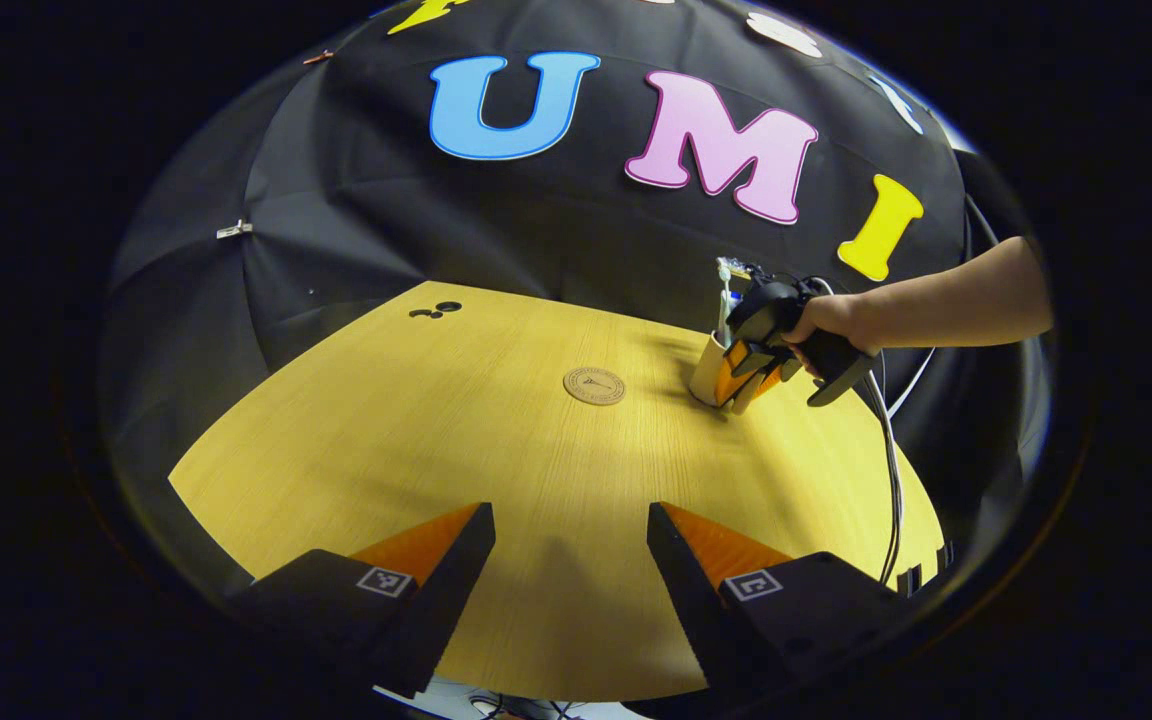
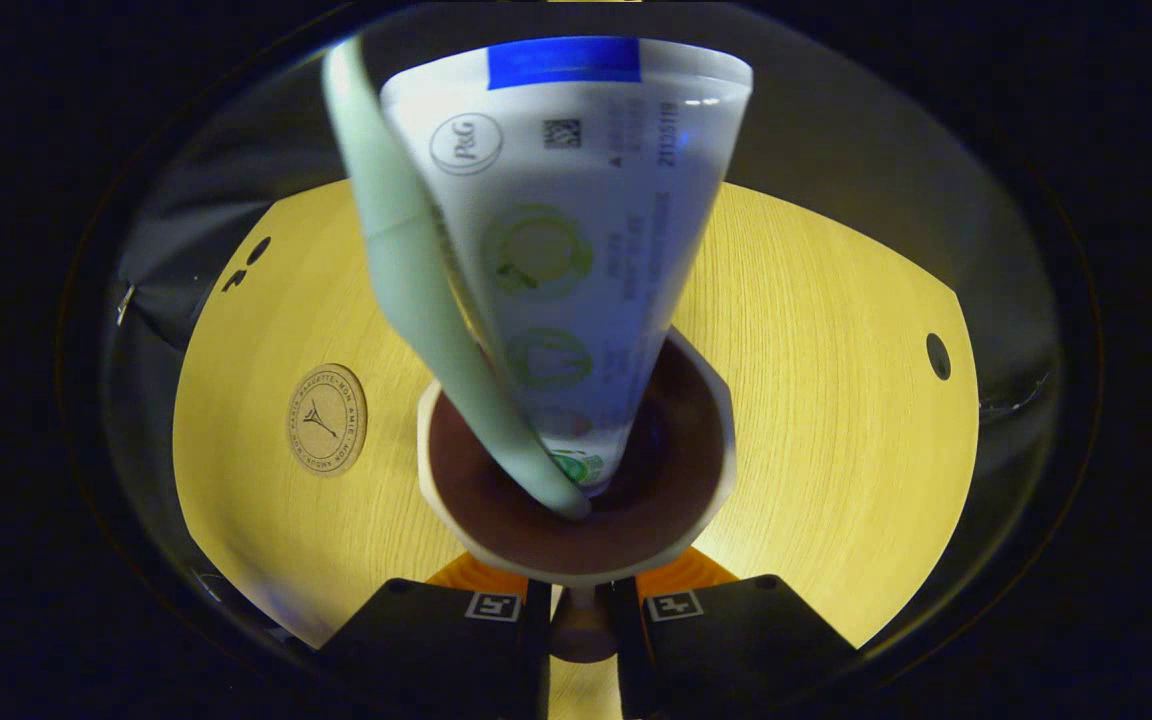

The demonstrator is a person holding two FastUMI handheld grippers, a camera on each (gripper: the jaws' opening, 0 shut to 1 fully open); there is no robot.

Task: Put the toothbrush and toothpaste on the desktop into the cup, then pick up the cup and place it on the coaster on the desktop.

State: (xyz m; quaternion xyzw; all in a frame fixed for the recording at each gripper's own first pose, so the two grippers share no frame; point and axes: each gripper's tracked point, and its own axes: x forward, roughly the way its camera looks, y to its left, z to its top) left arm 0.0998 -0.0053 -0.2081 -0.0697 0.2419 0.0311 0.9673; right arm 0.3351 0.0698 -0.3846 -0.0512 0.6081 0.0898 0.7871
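1. Wood-grain yellow desktop (image 1: 536,470) spreads under both of your tools, and the cup (image 2: 576,560) stands on it with the toothbrush (image 2: 416,300) and the toothpaste tube (image 2: 576,250) already inside, both leaning up out of its dark interior.
2. Your right gripper (image 2: 581,610) is on the cup: in the right gripper view its two fingers sit close together at the near rim, with what looks like the cup's handle pinched between them. From the far side, the left gripper view shows the same gripper at the cup (image 1: 711,370), with your right hand (image 1: 826,320) wrapped round its grip and the forearm reaching in level from the right.
3. The relation that matters is cup to coaster (image 2: 327,419). In the right gripper view the round cork coaster lies flat on the desktop to the left of the cup, near it but clearly apart, with bare wood between them. In the left gripper view it also sits left of the cup (image 1: 594,385).
4. Your right hand is much the nearer one to the coaster, and it already has the load, so the carry seems to fall to it: lift, travel left, set down.
5. Keep the cup upright as you go; the tube and brush stand tall and lean, so they could tip out.
6. Your left gripper (image 1: 571,530) hovers low over the near edge of the desktop, fingers spread apart with nothing between them, well away from cup and coaster.
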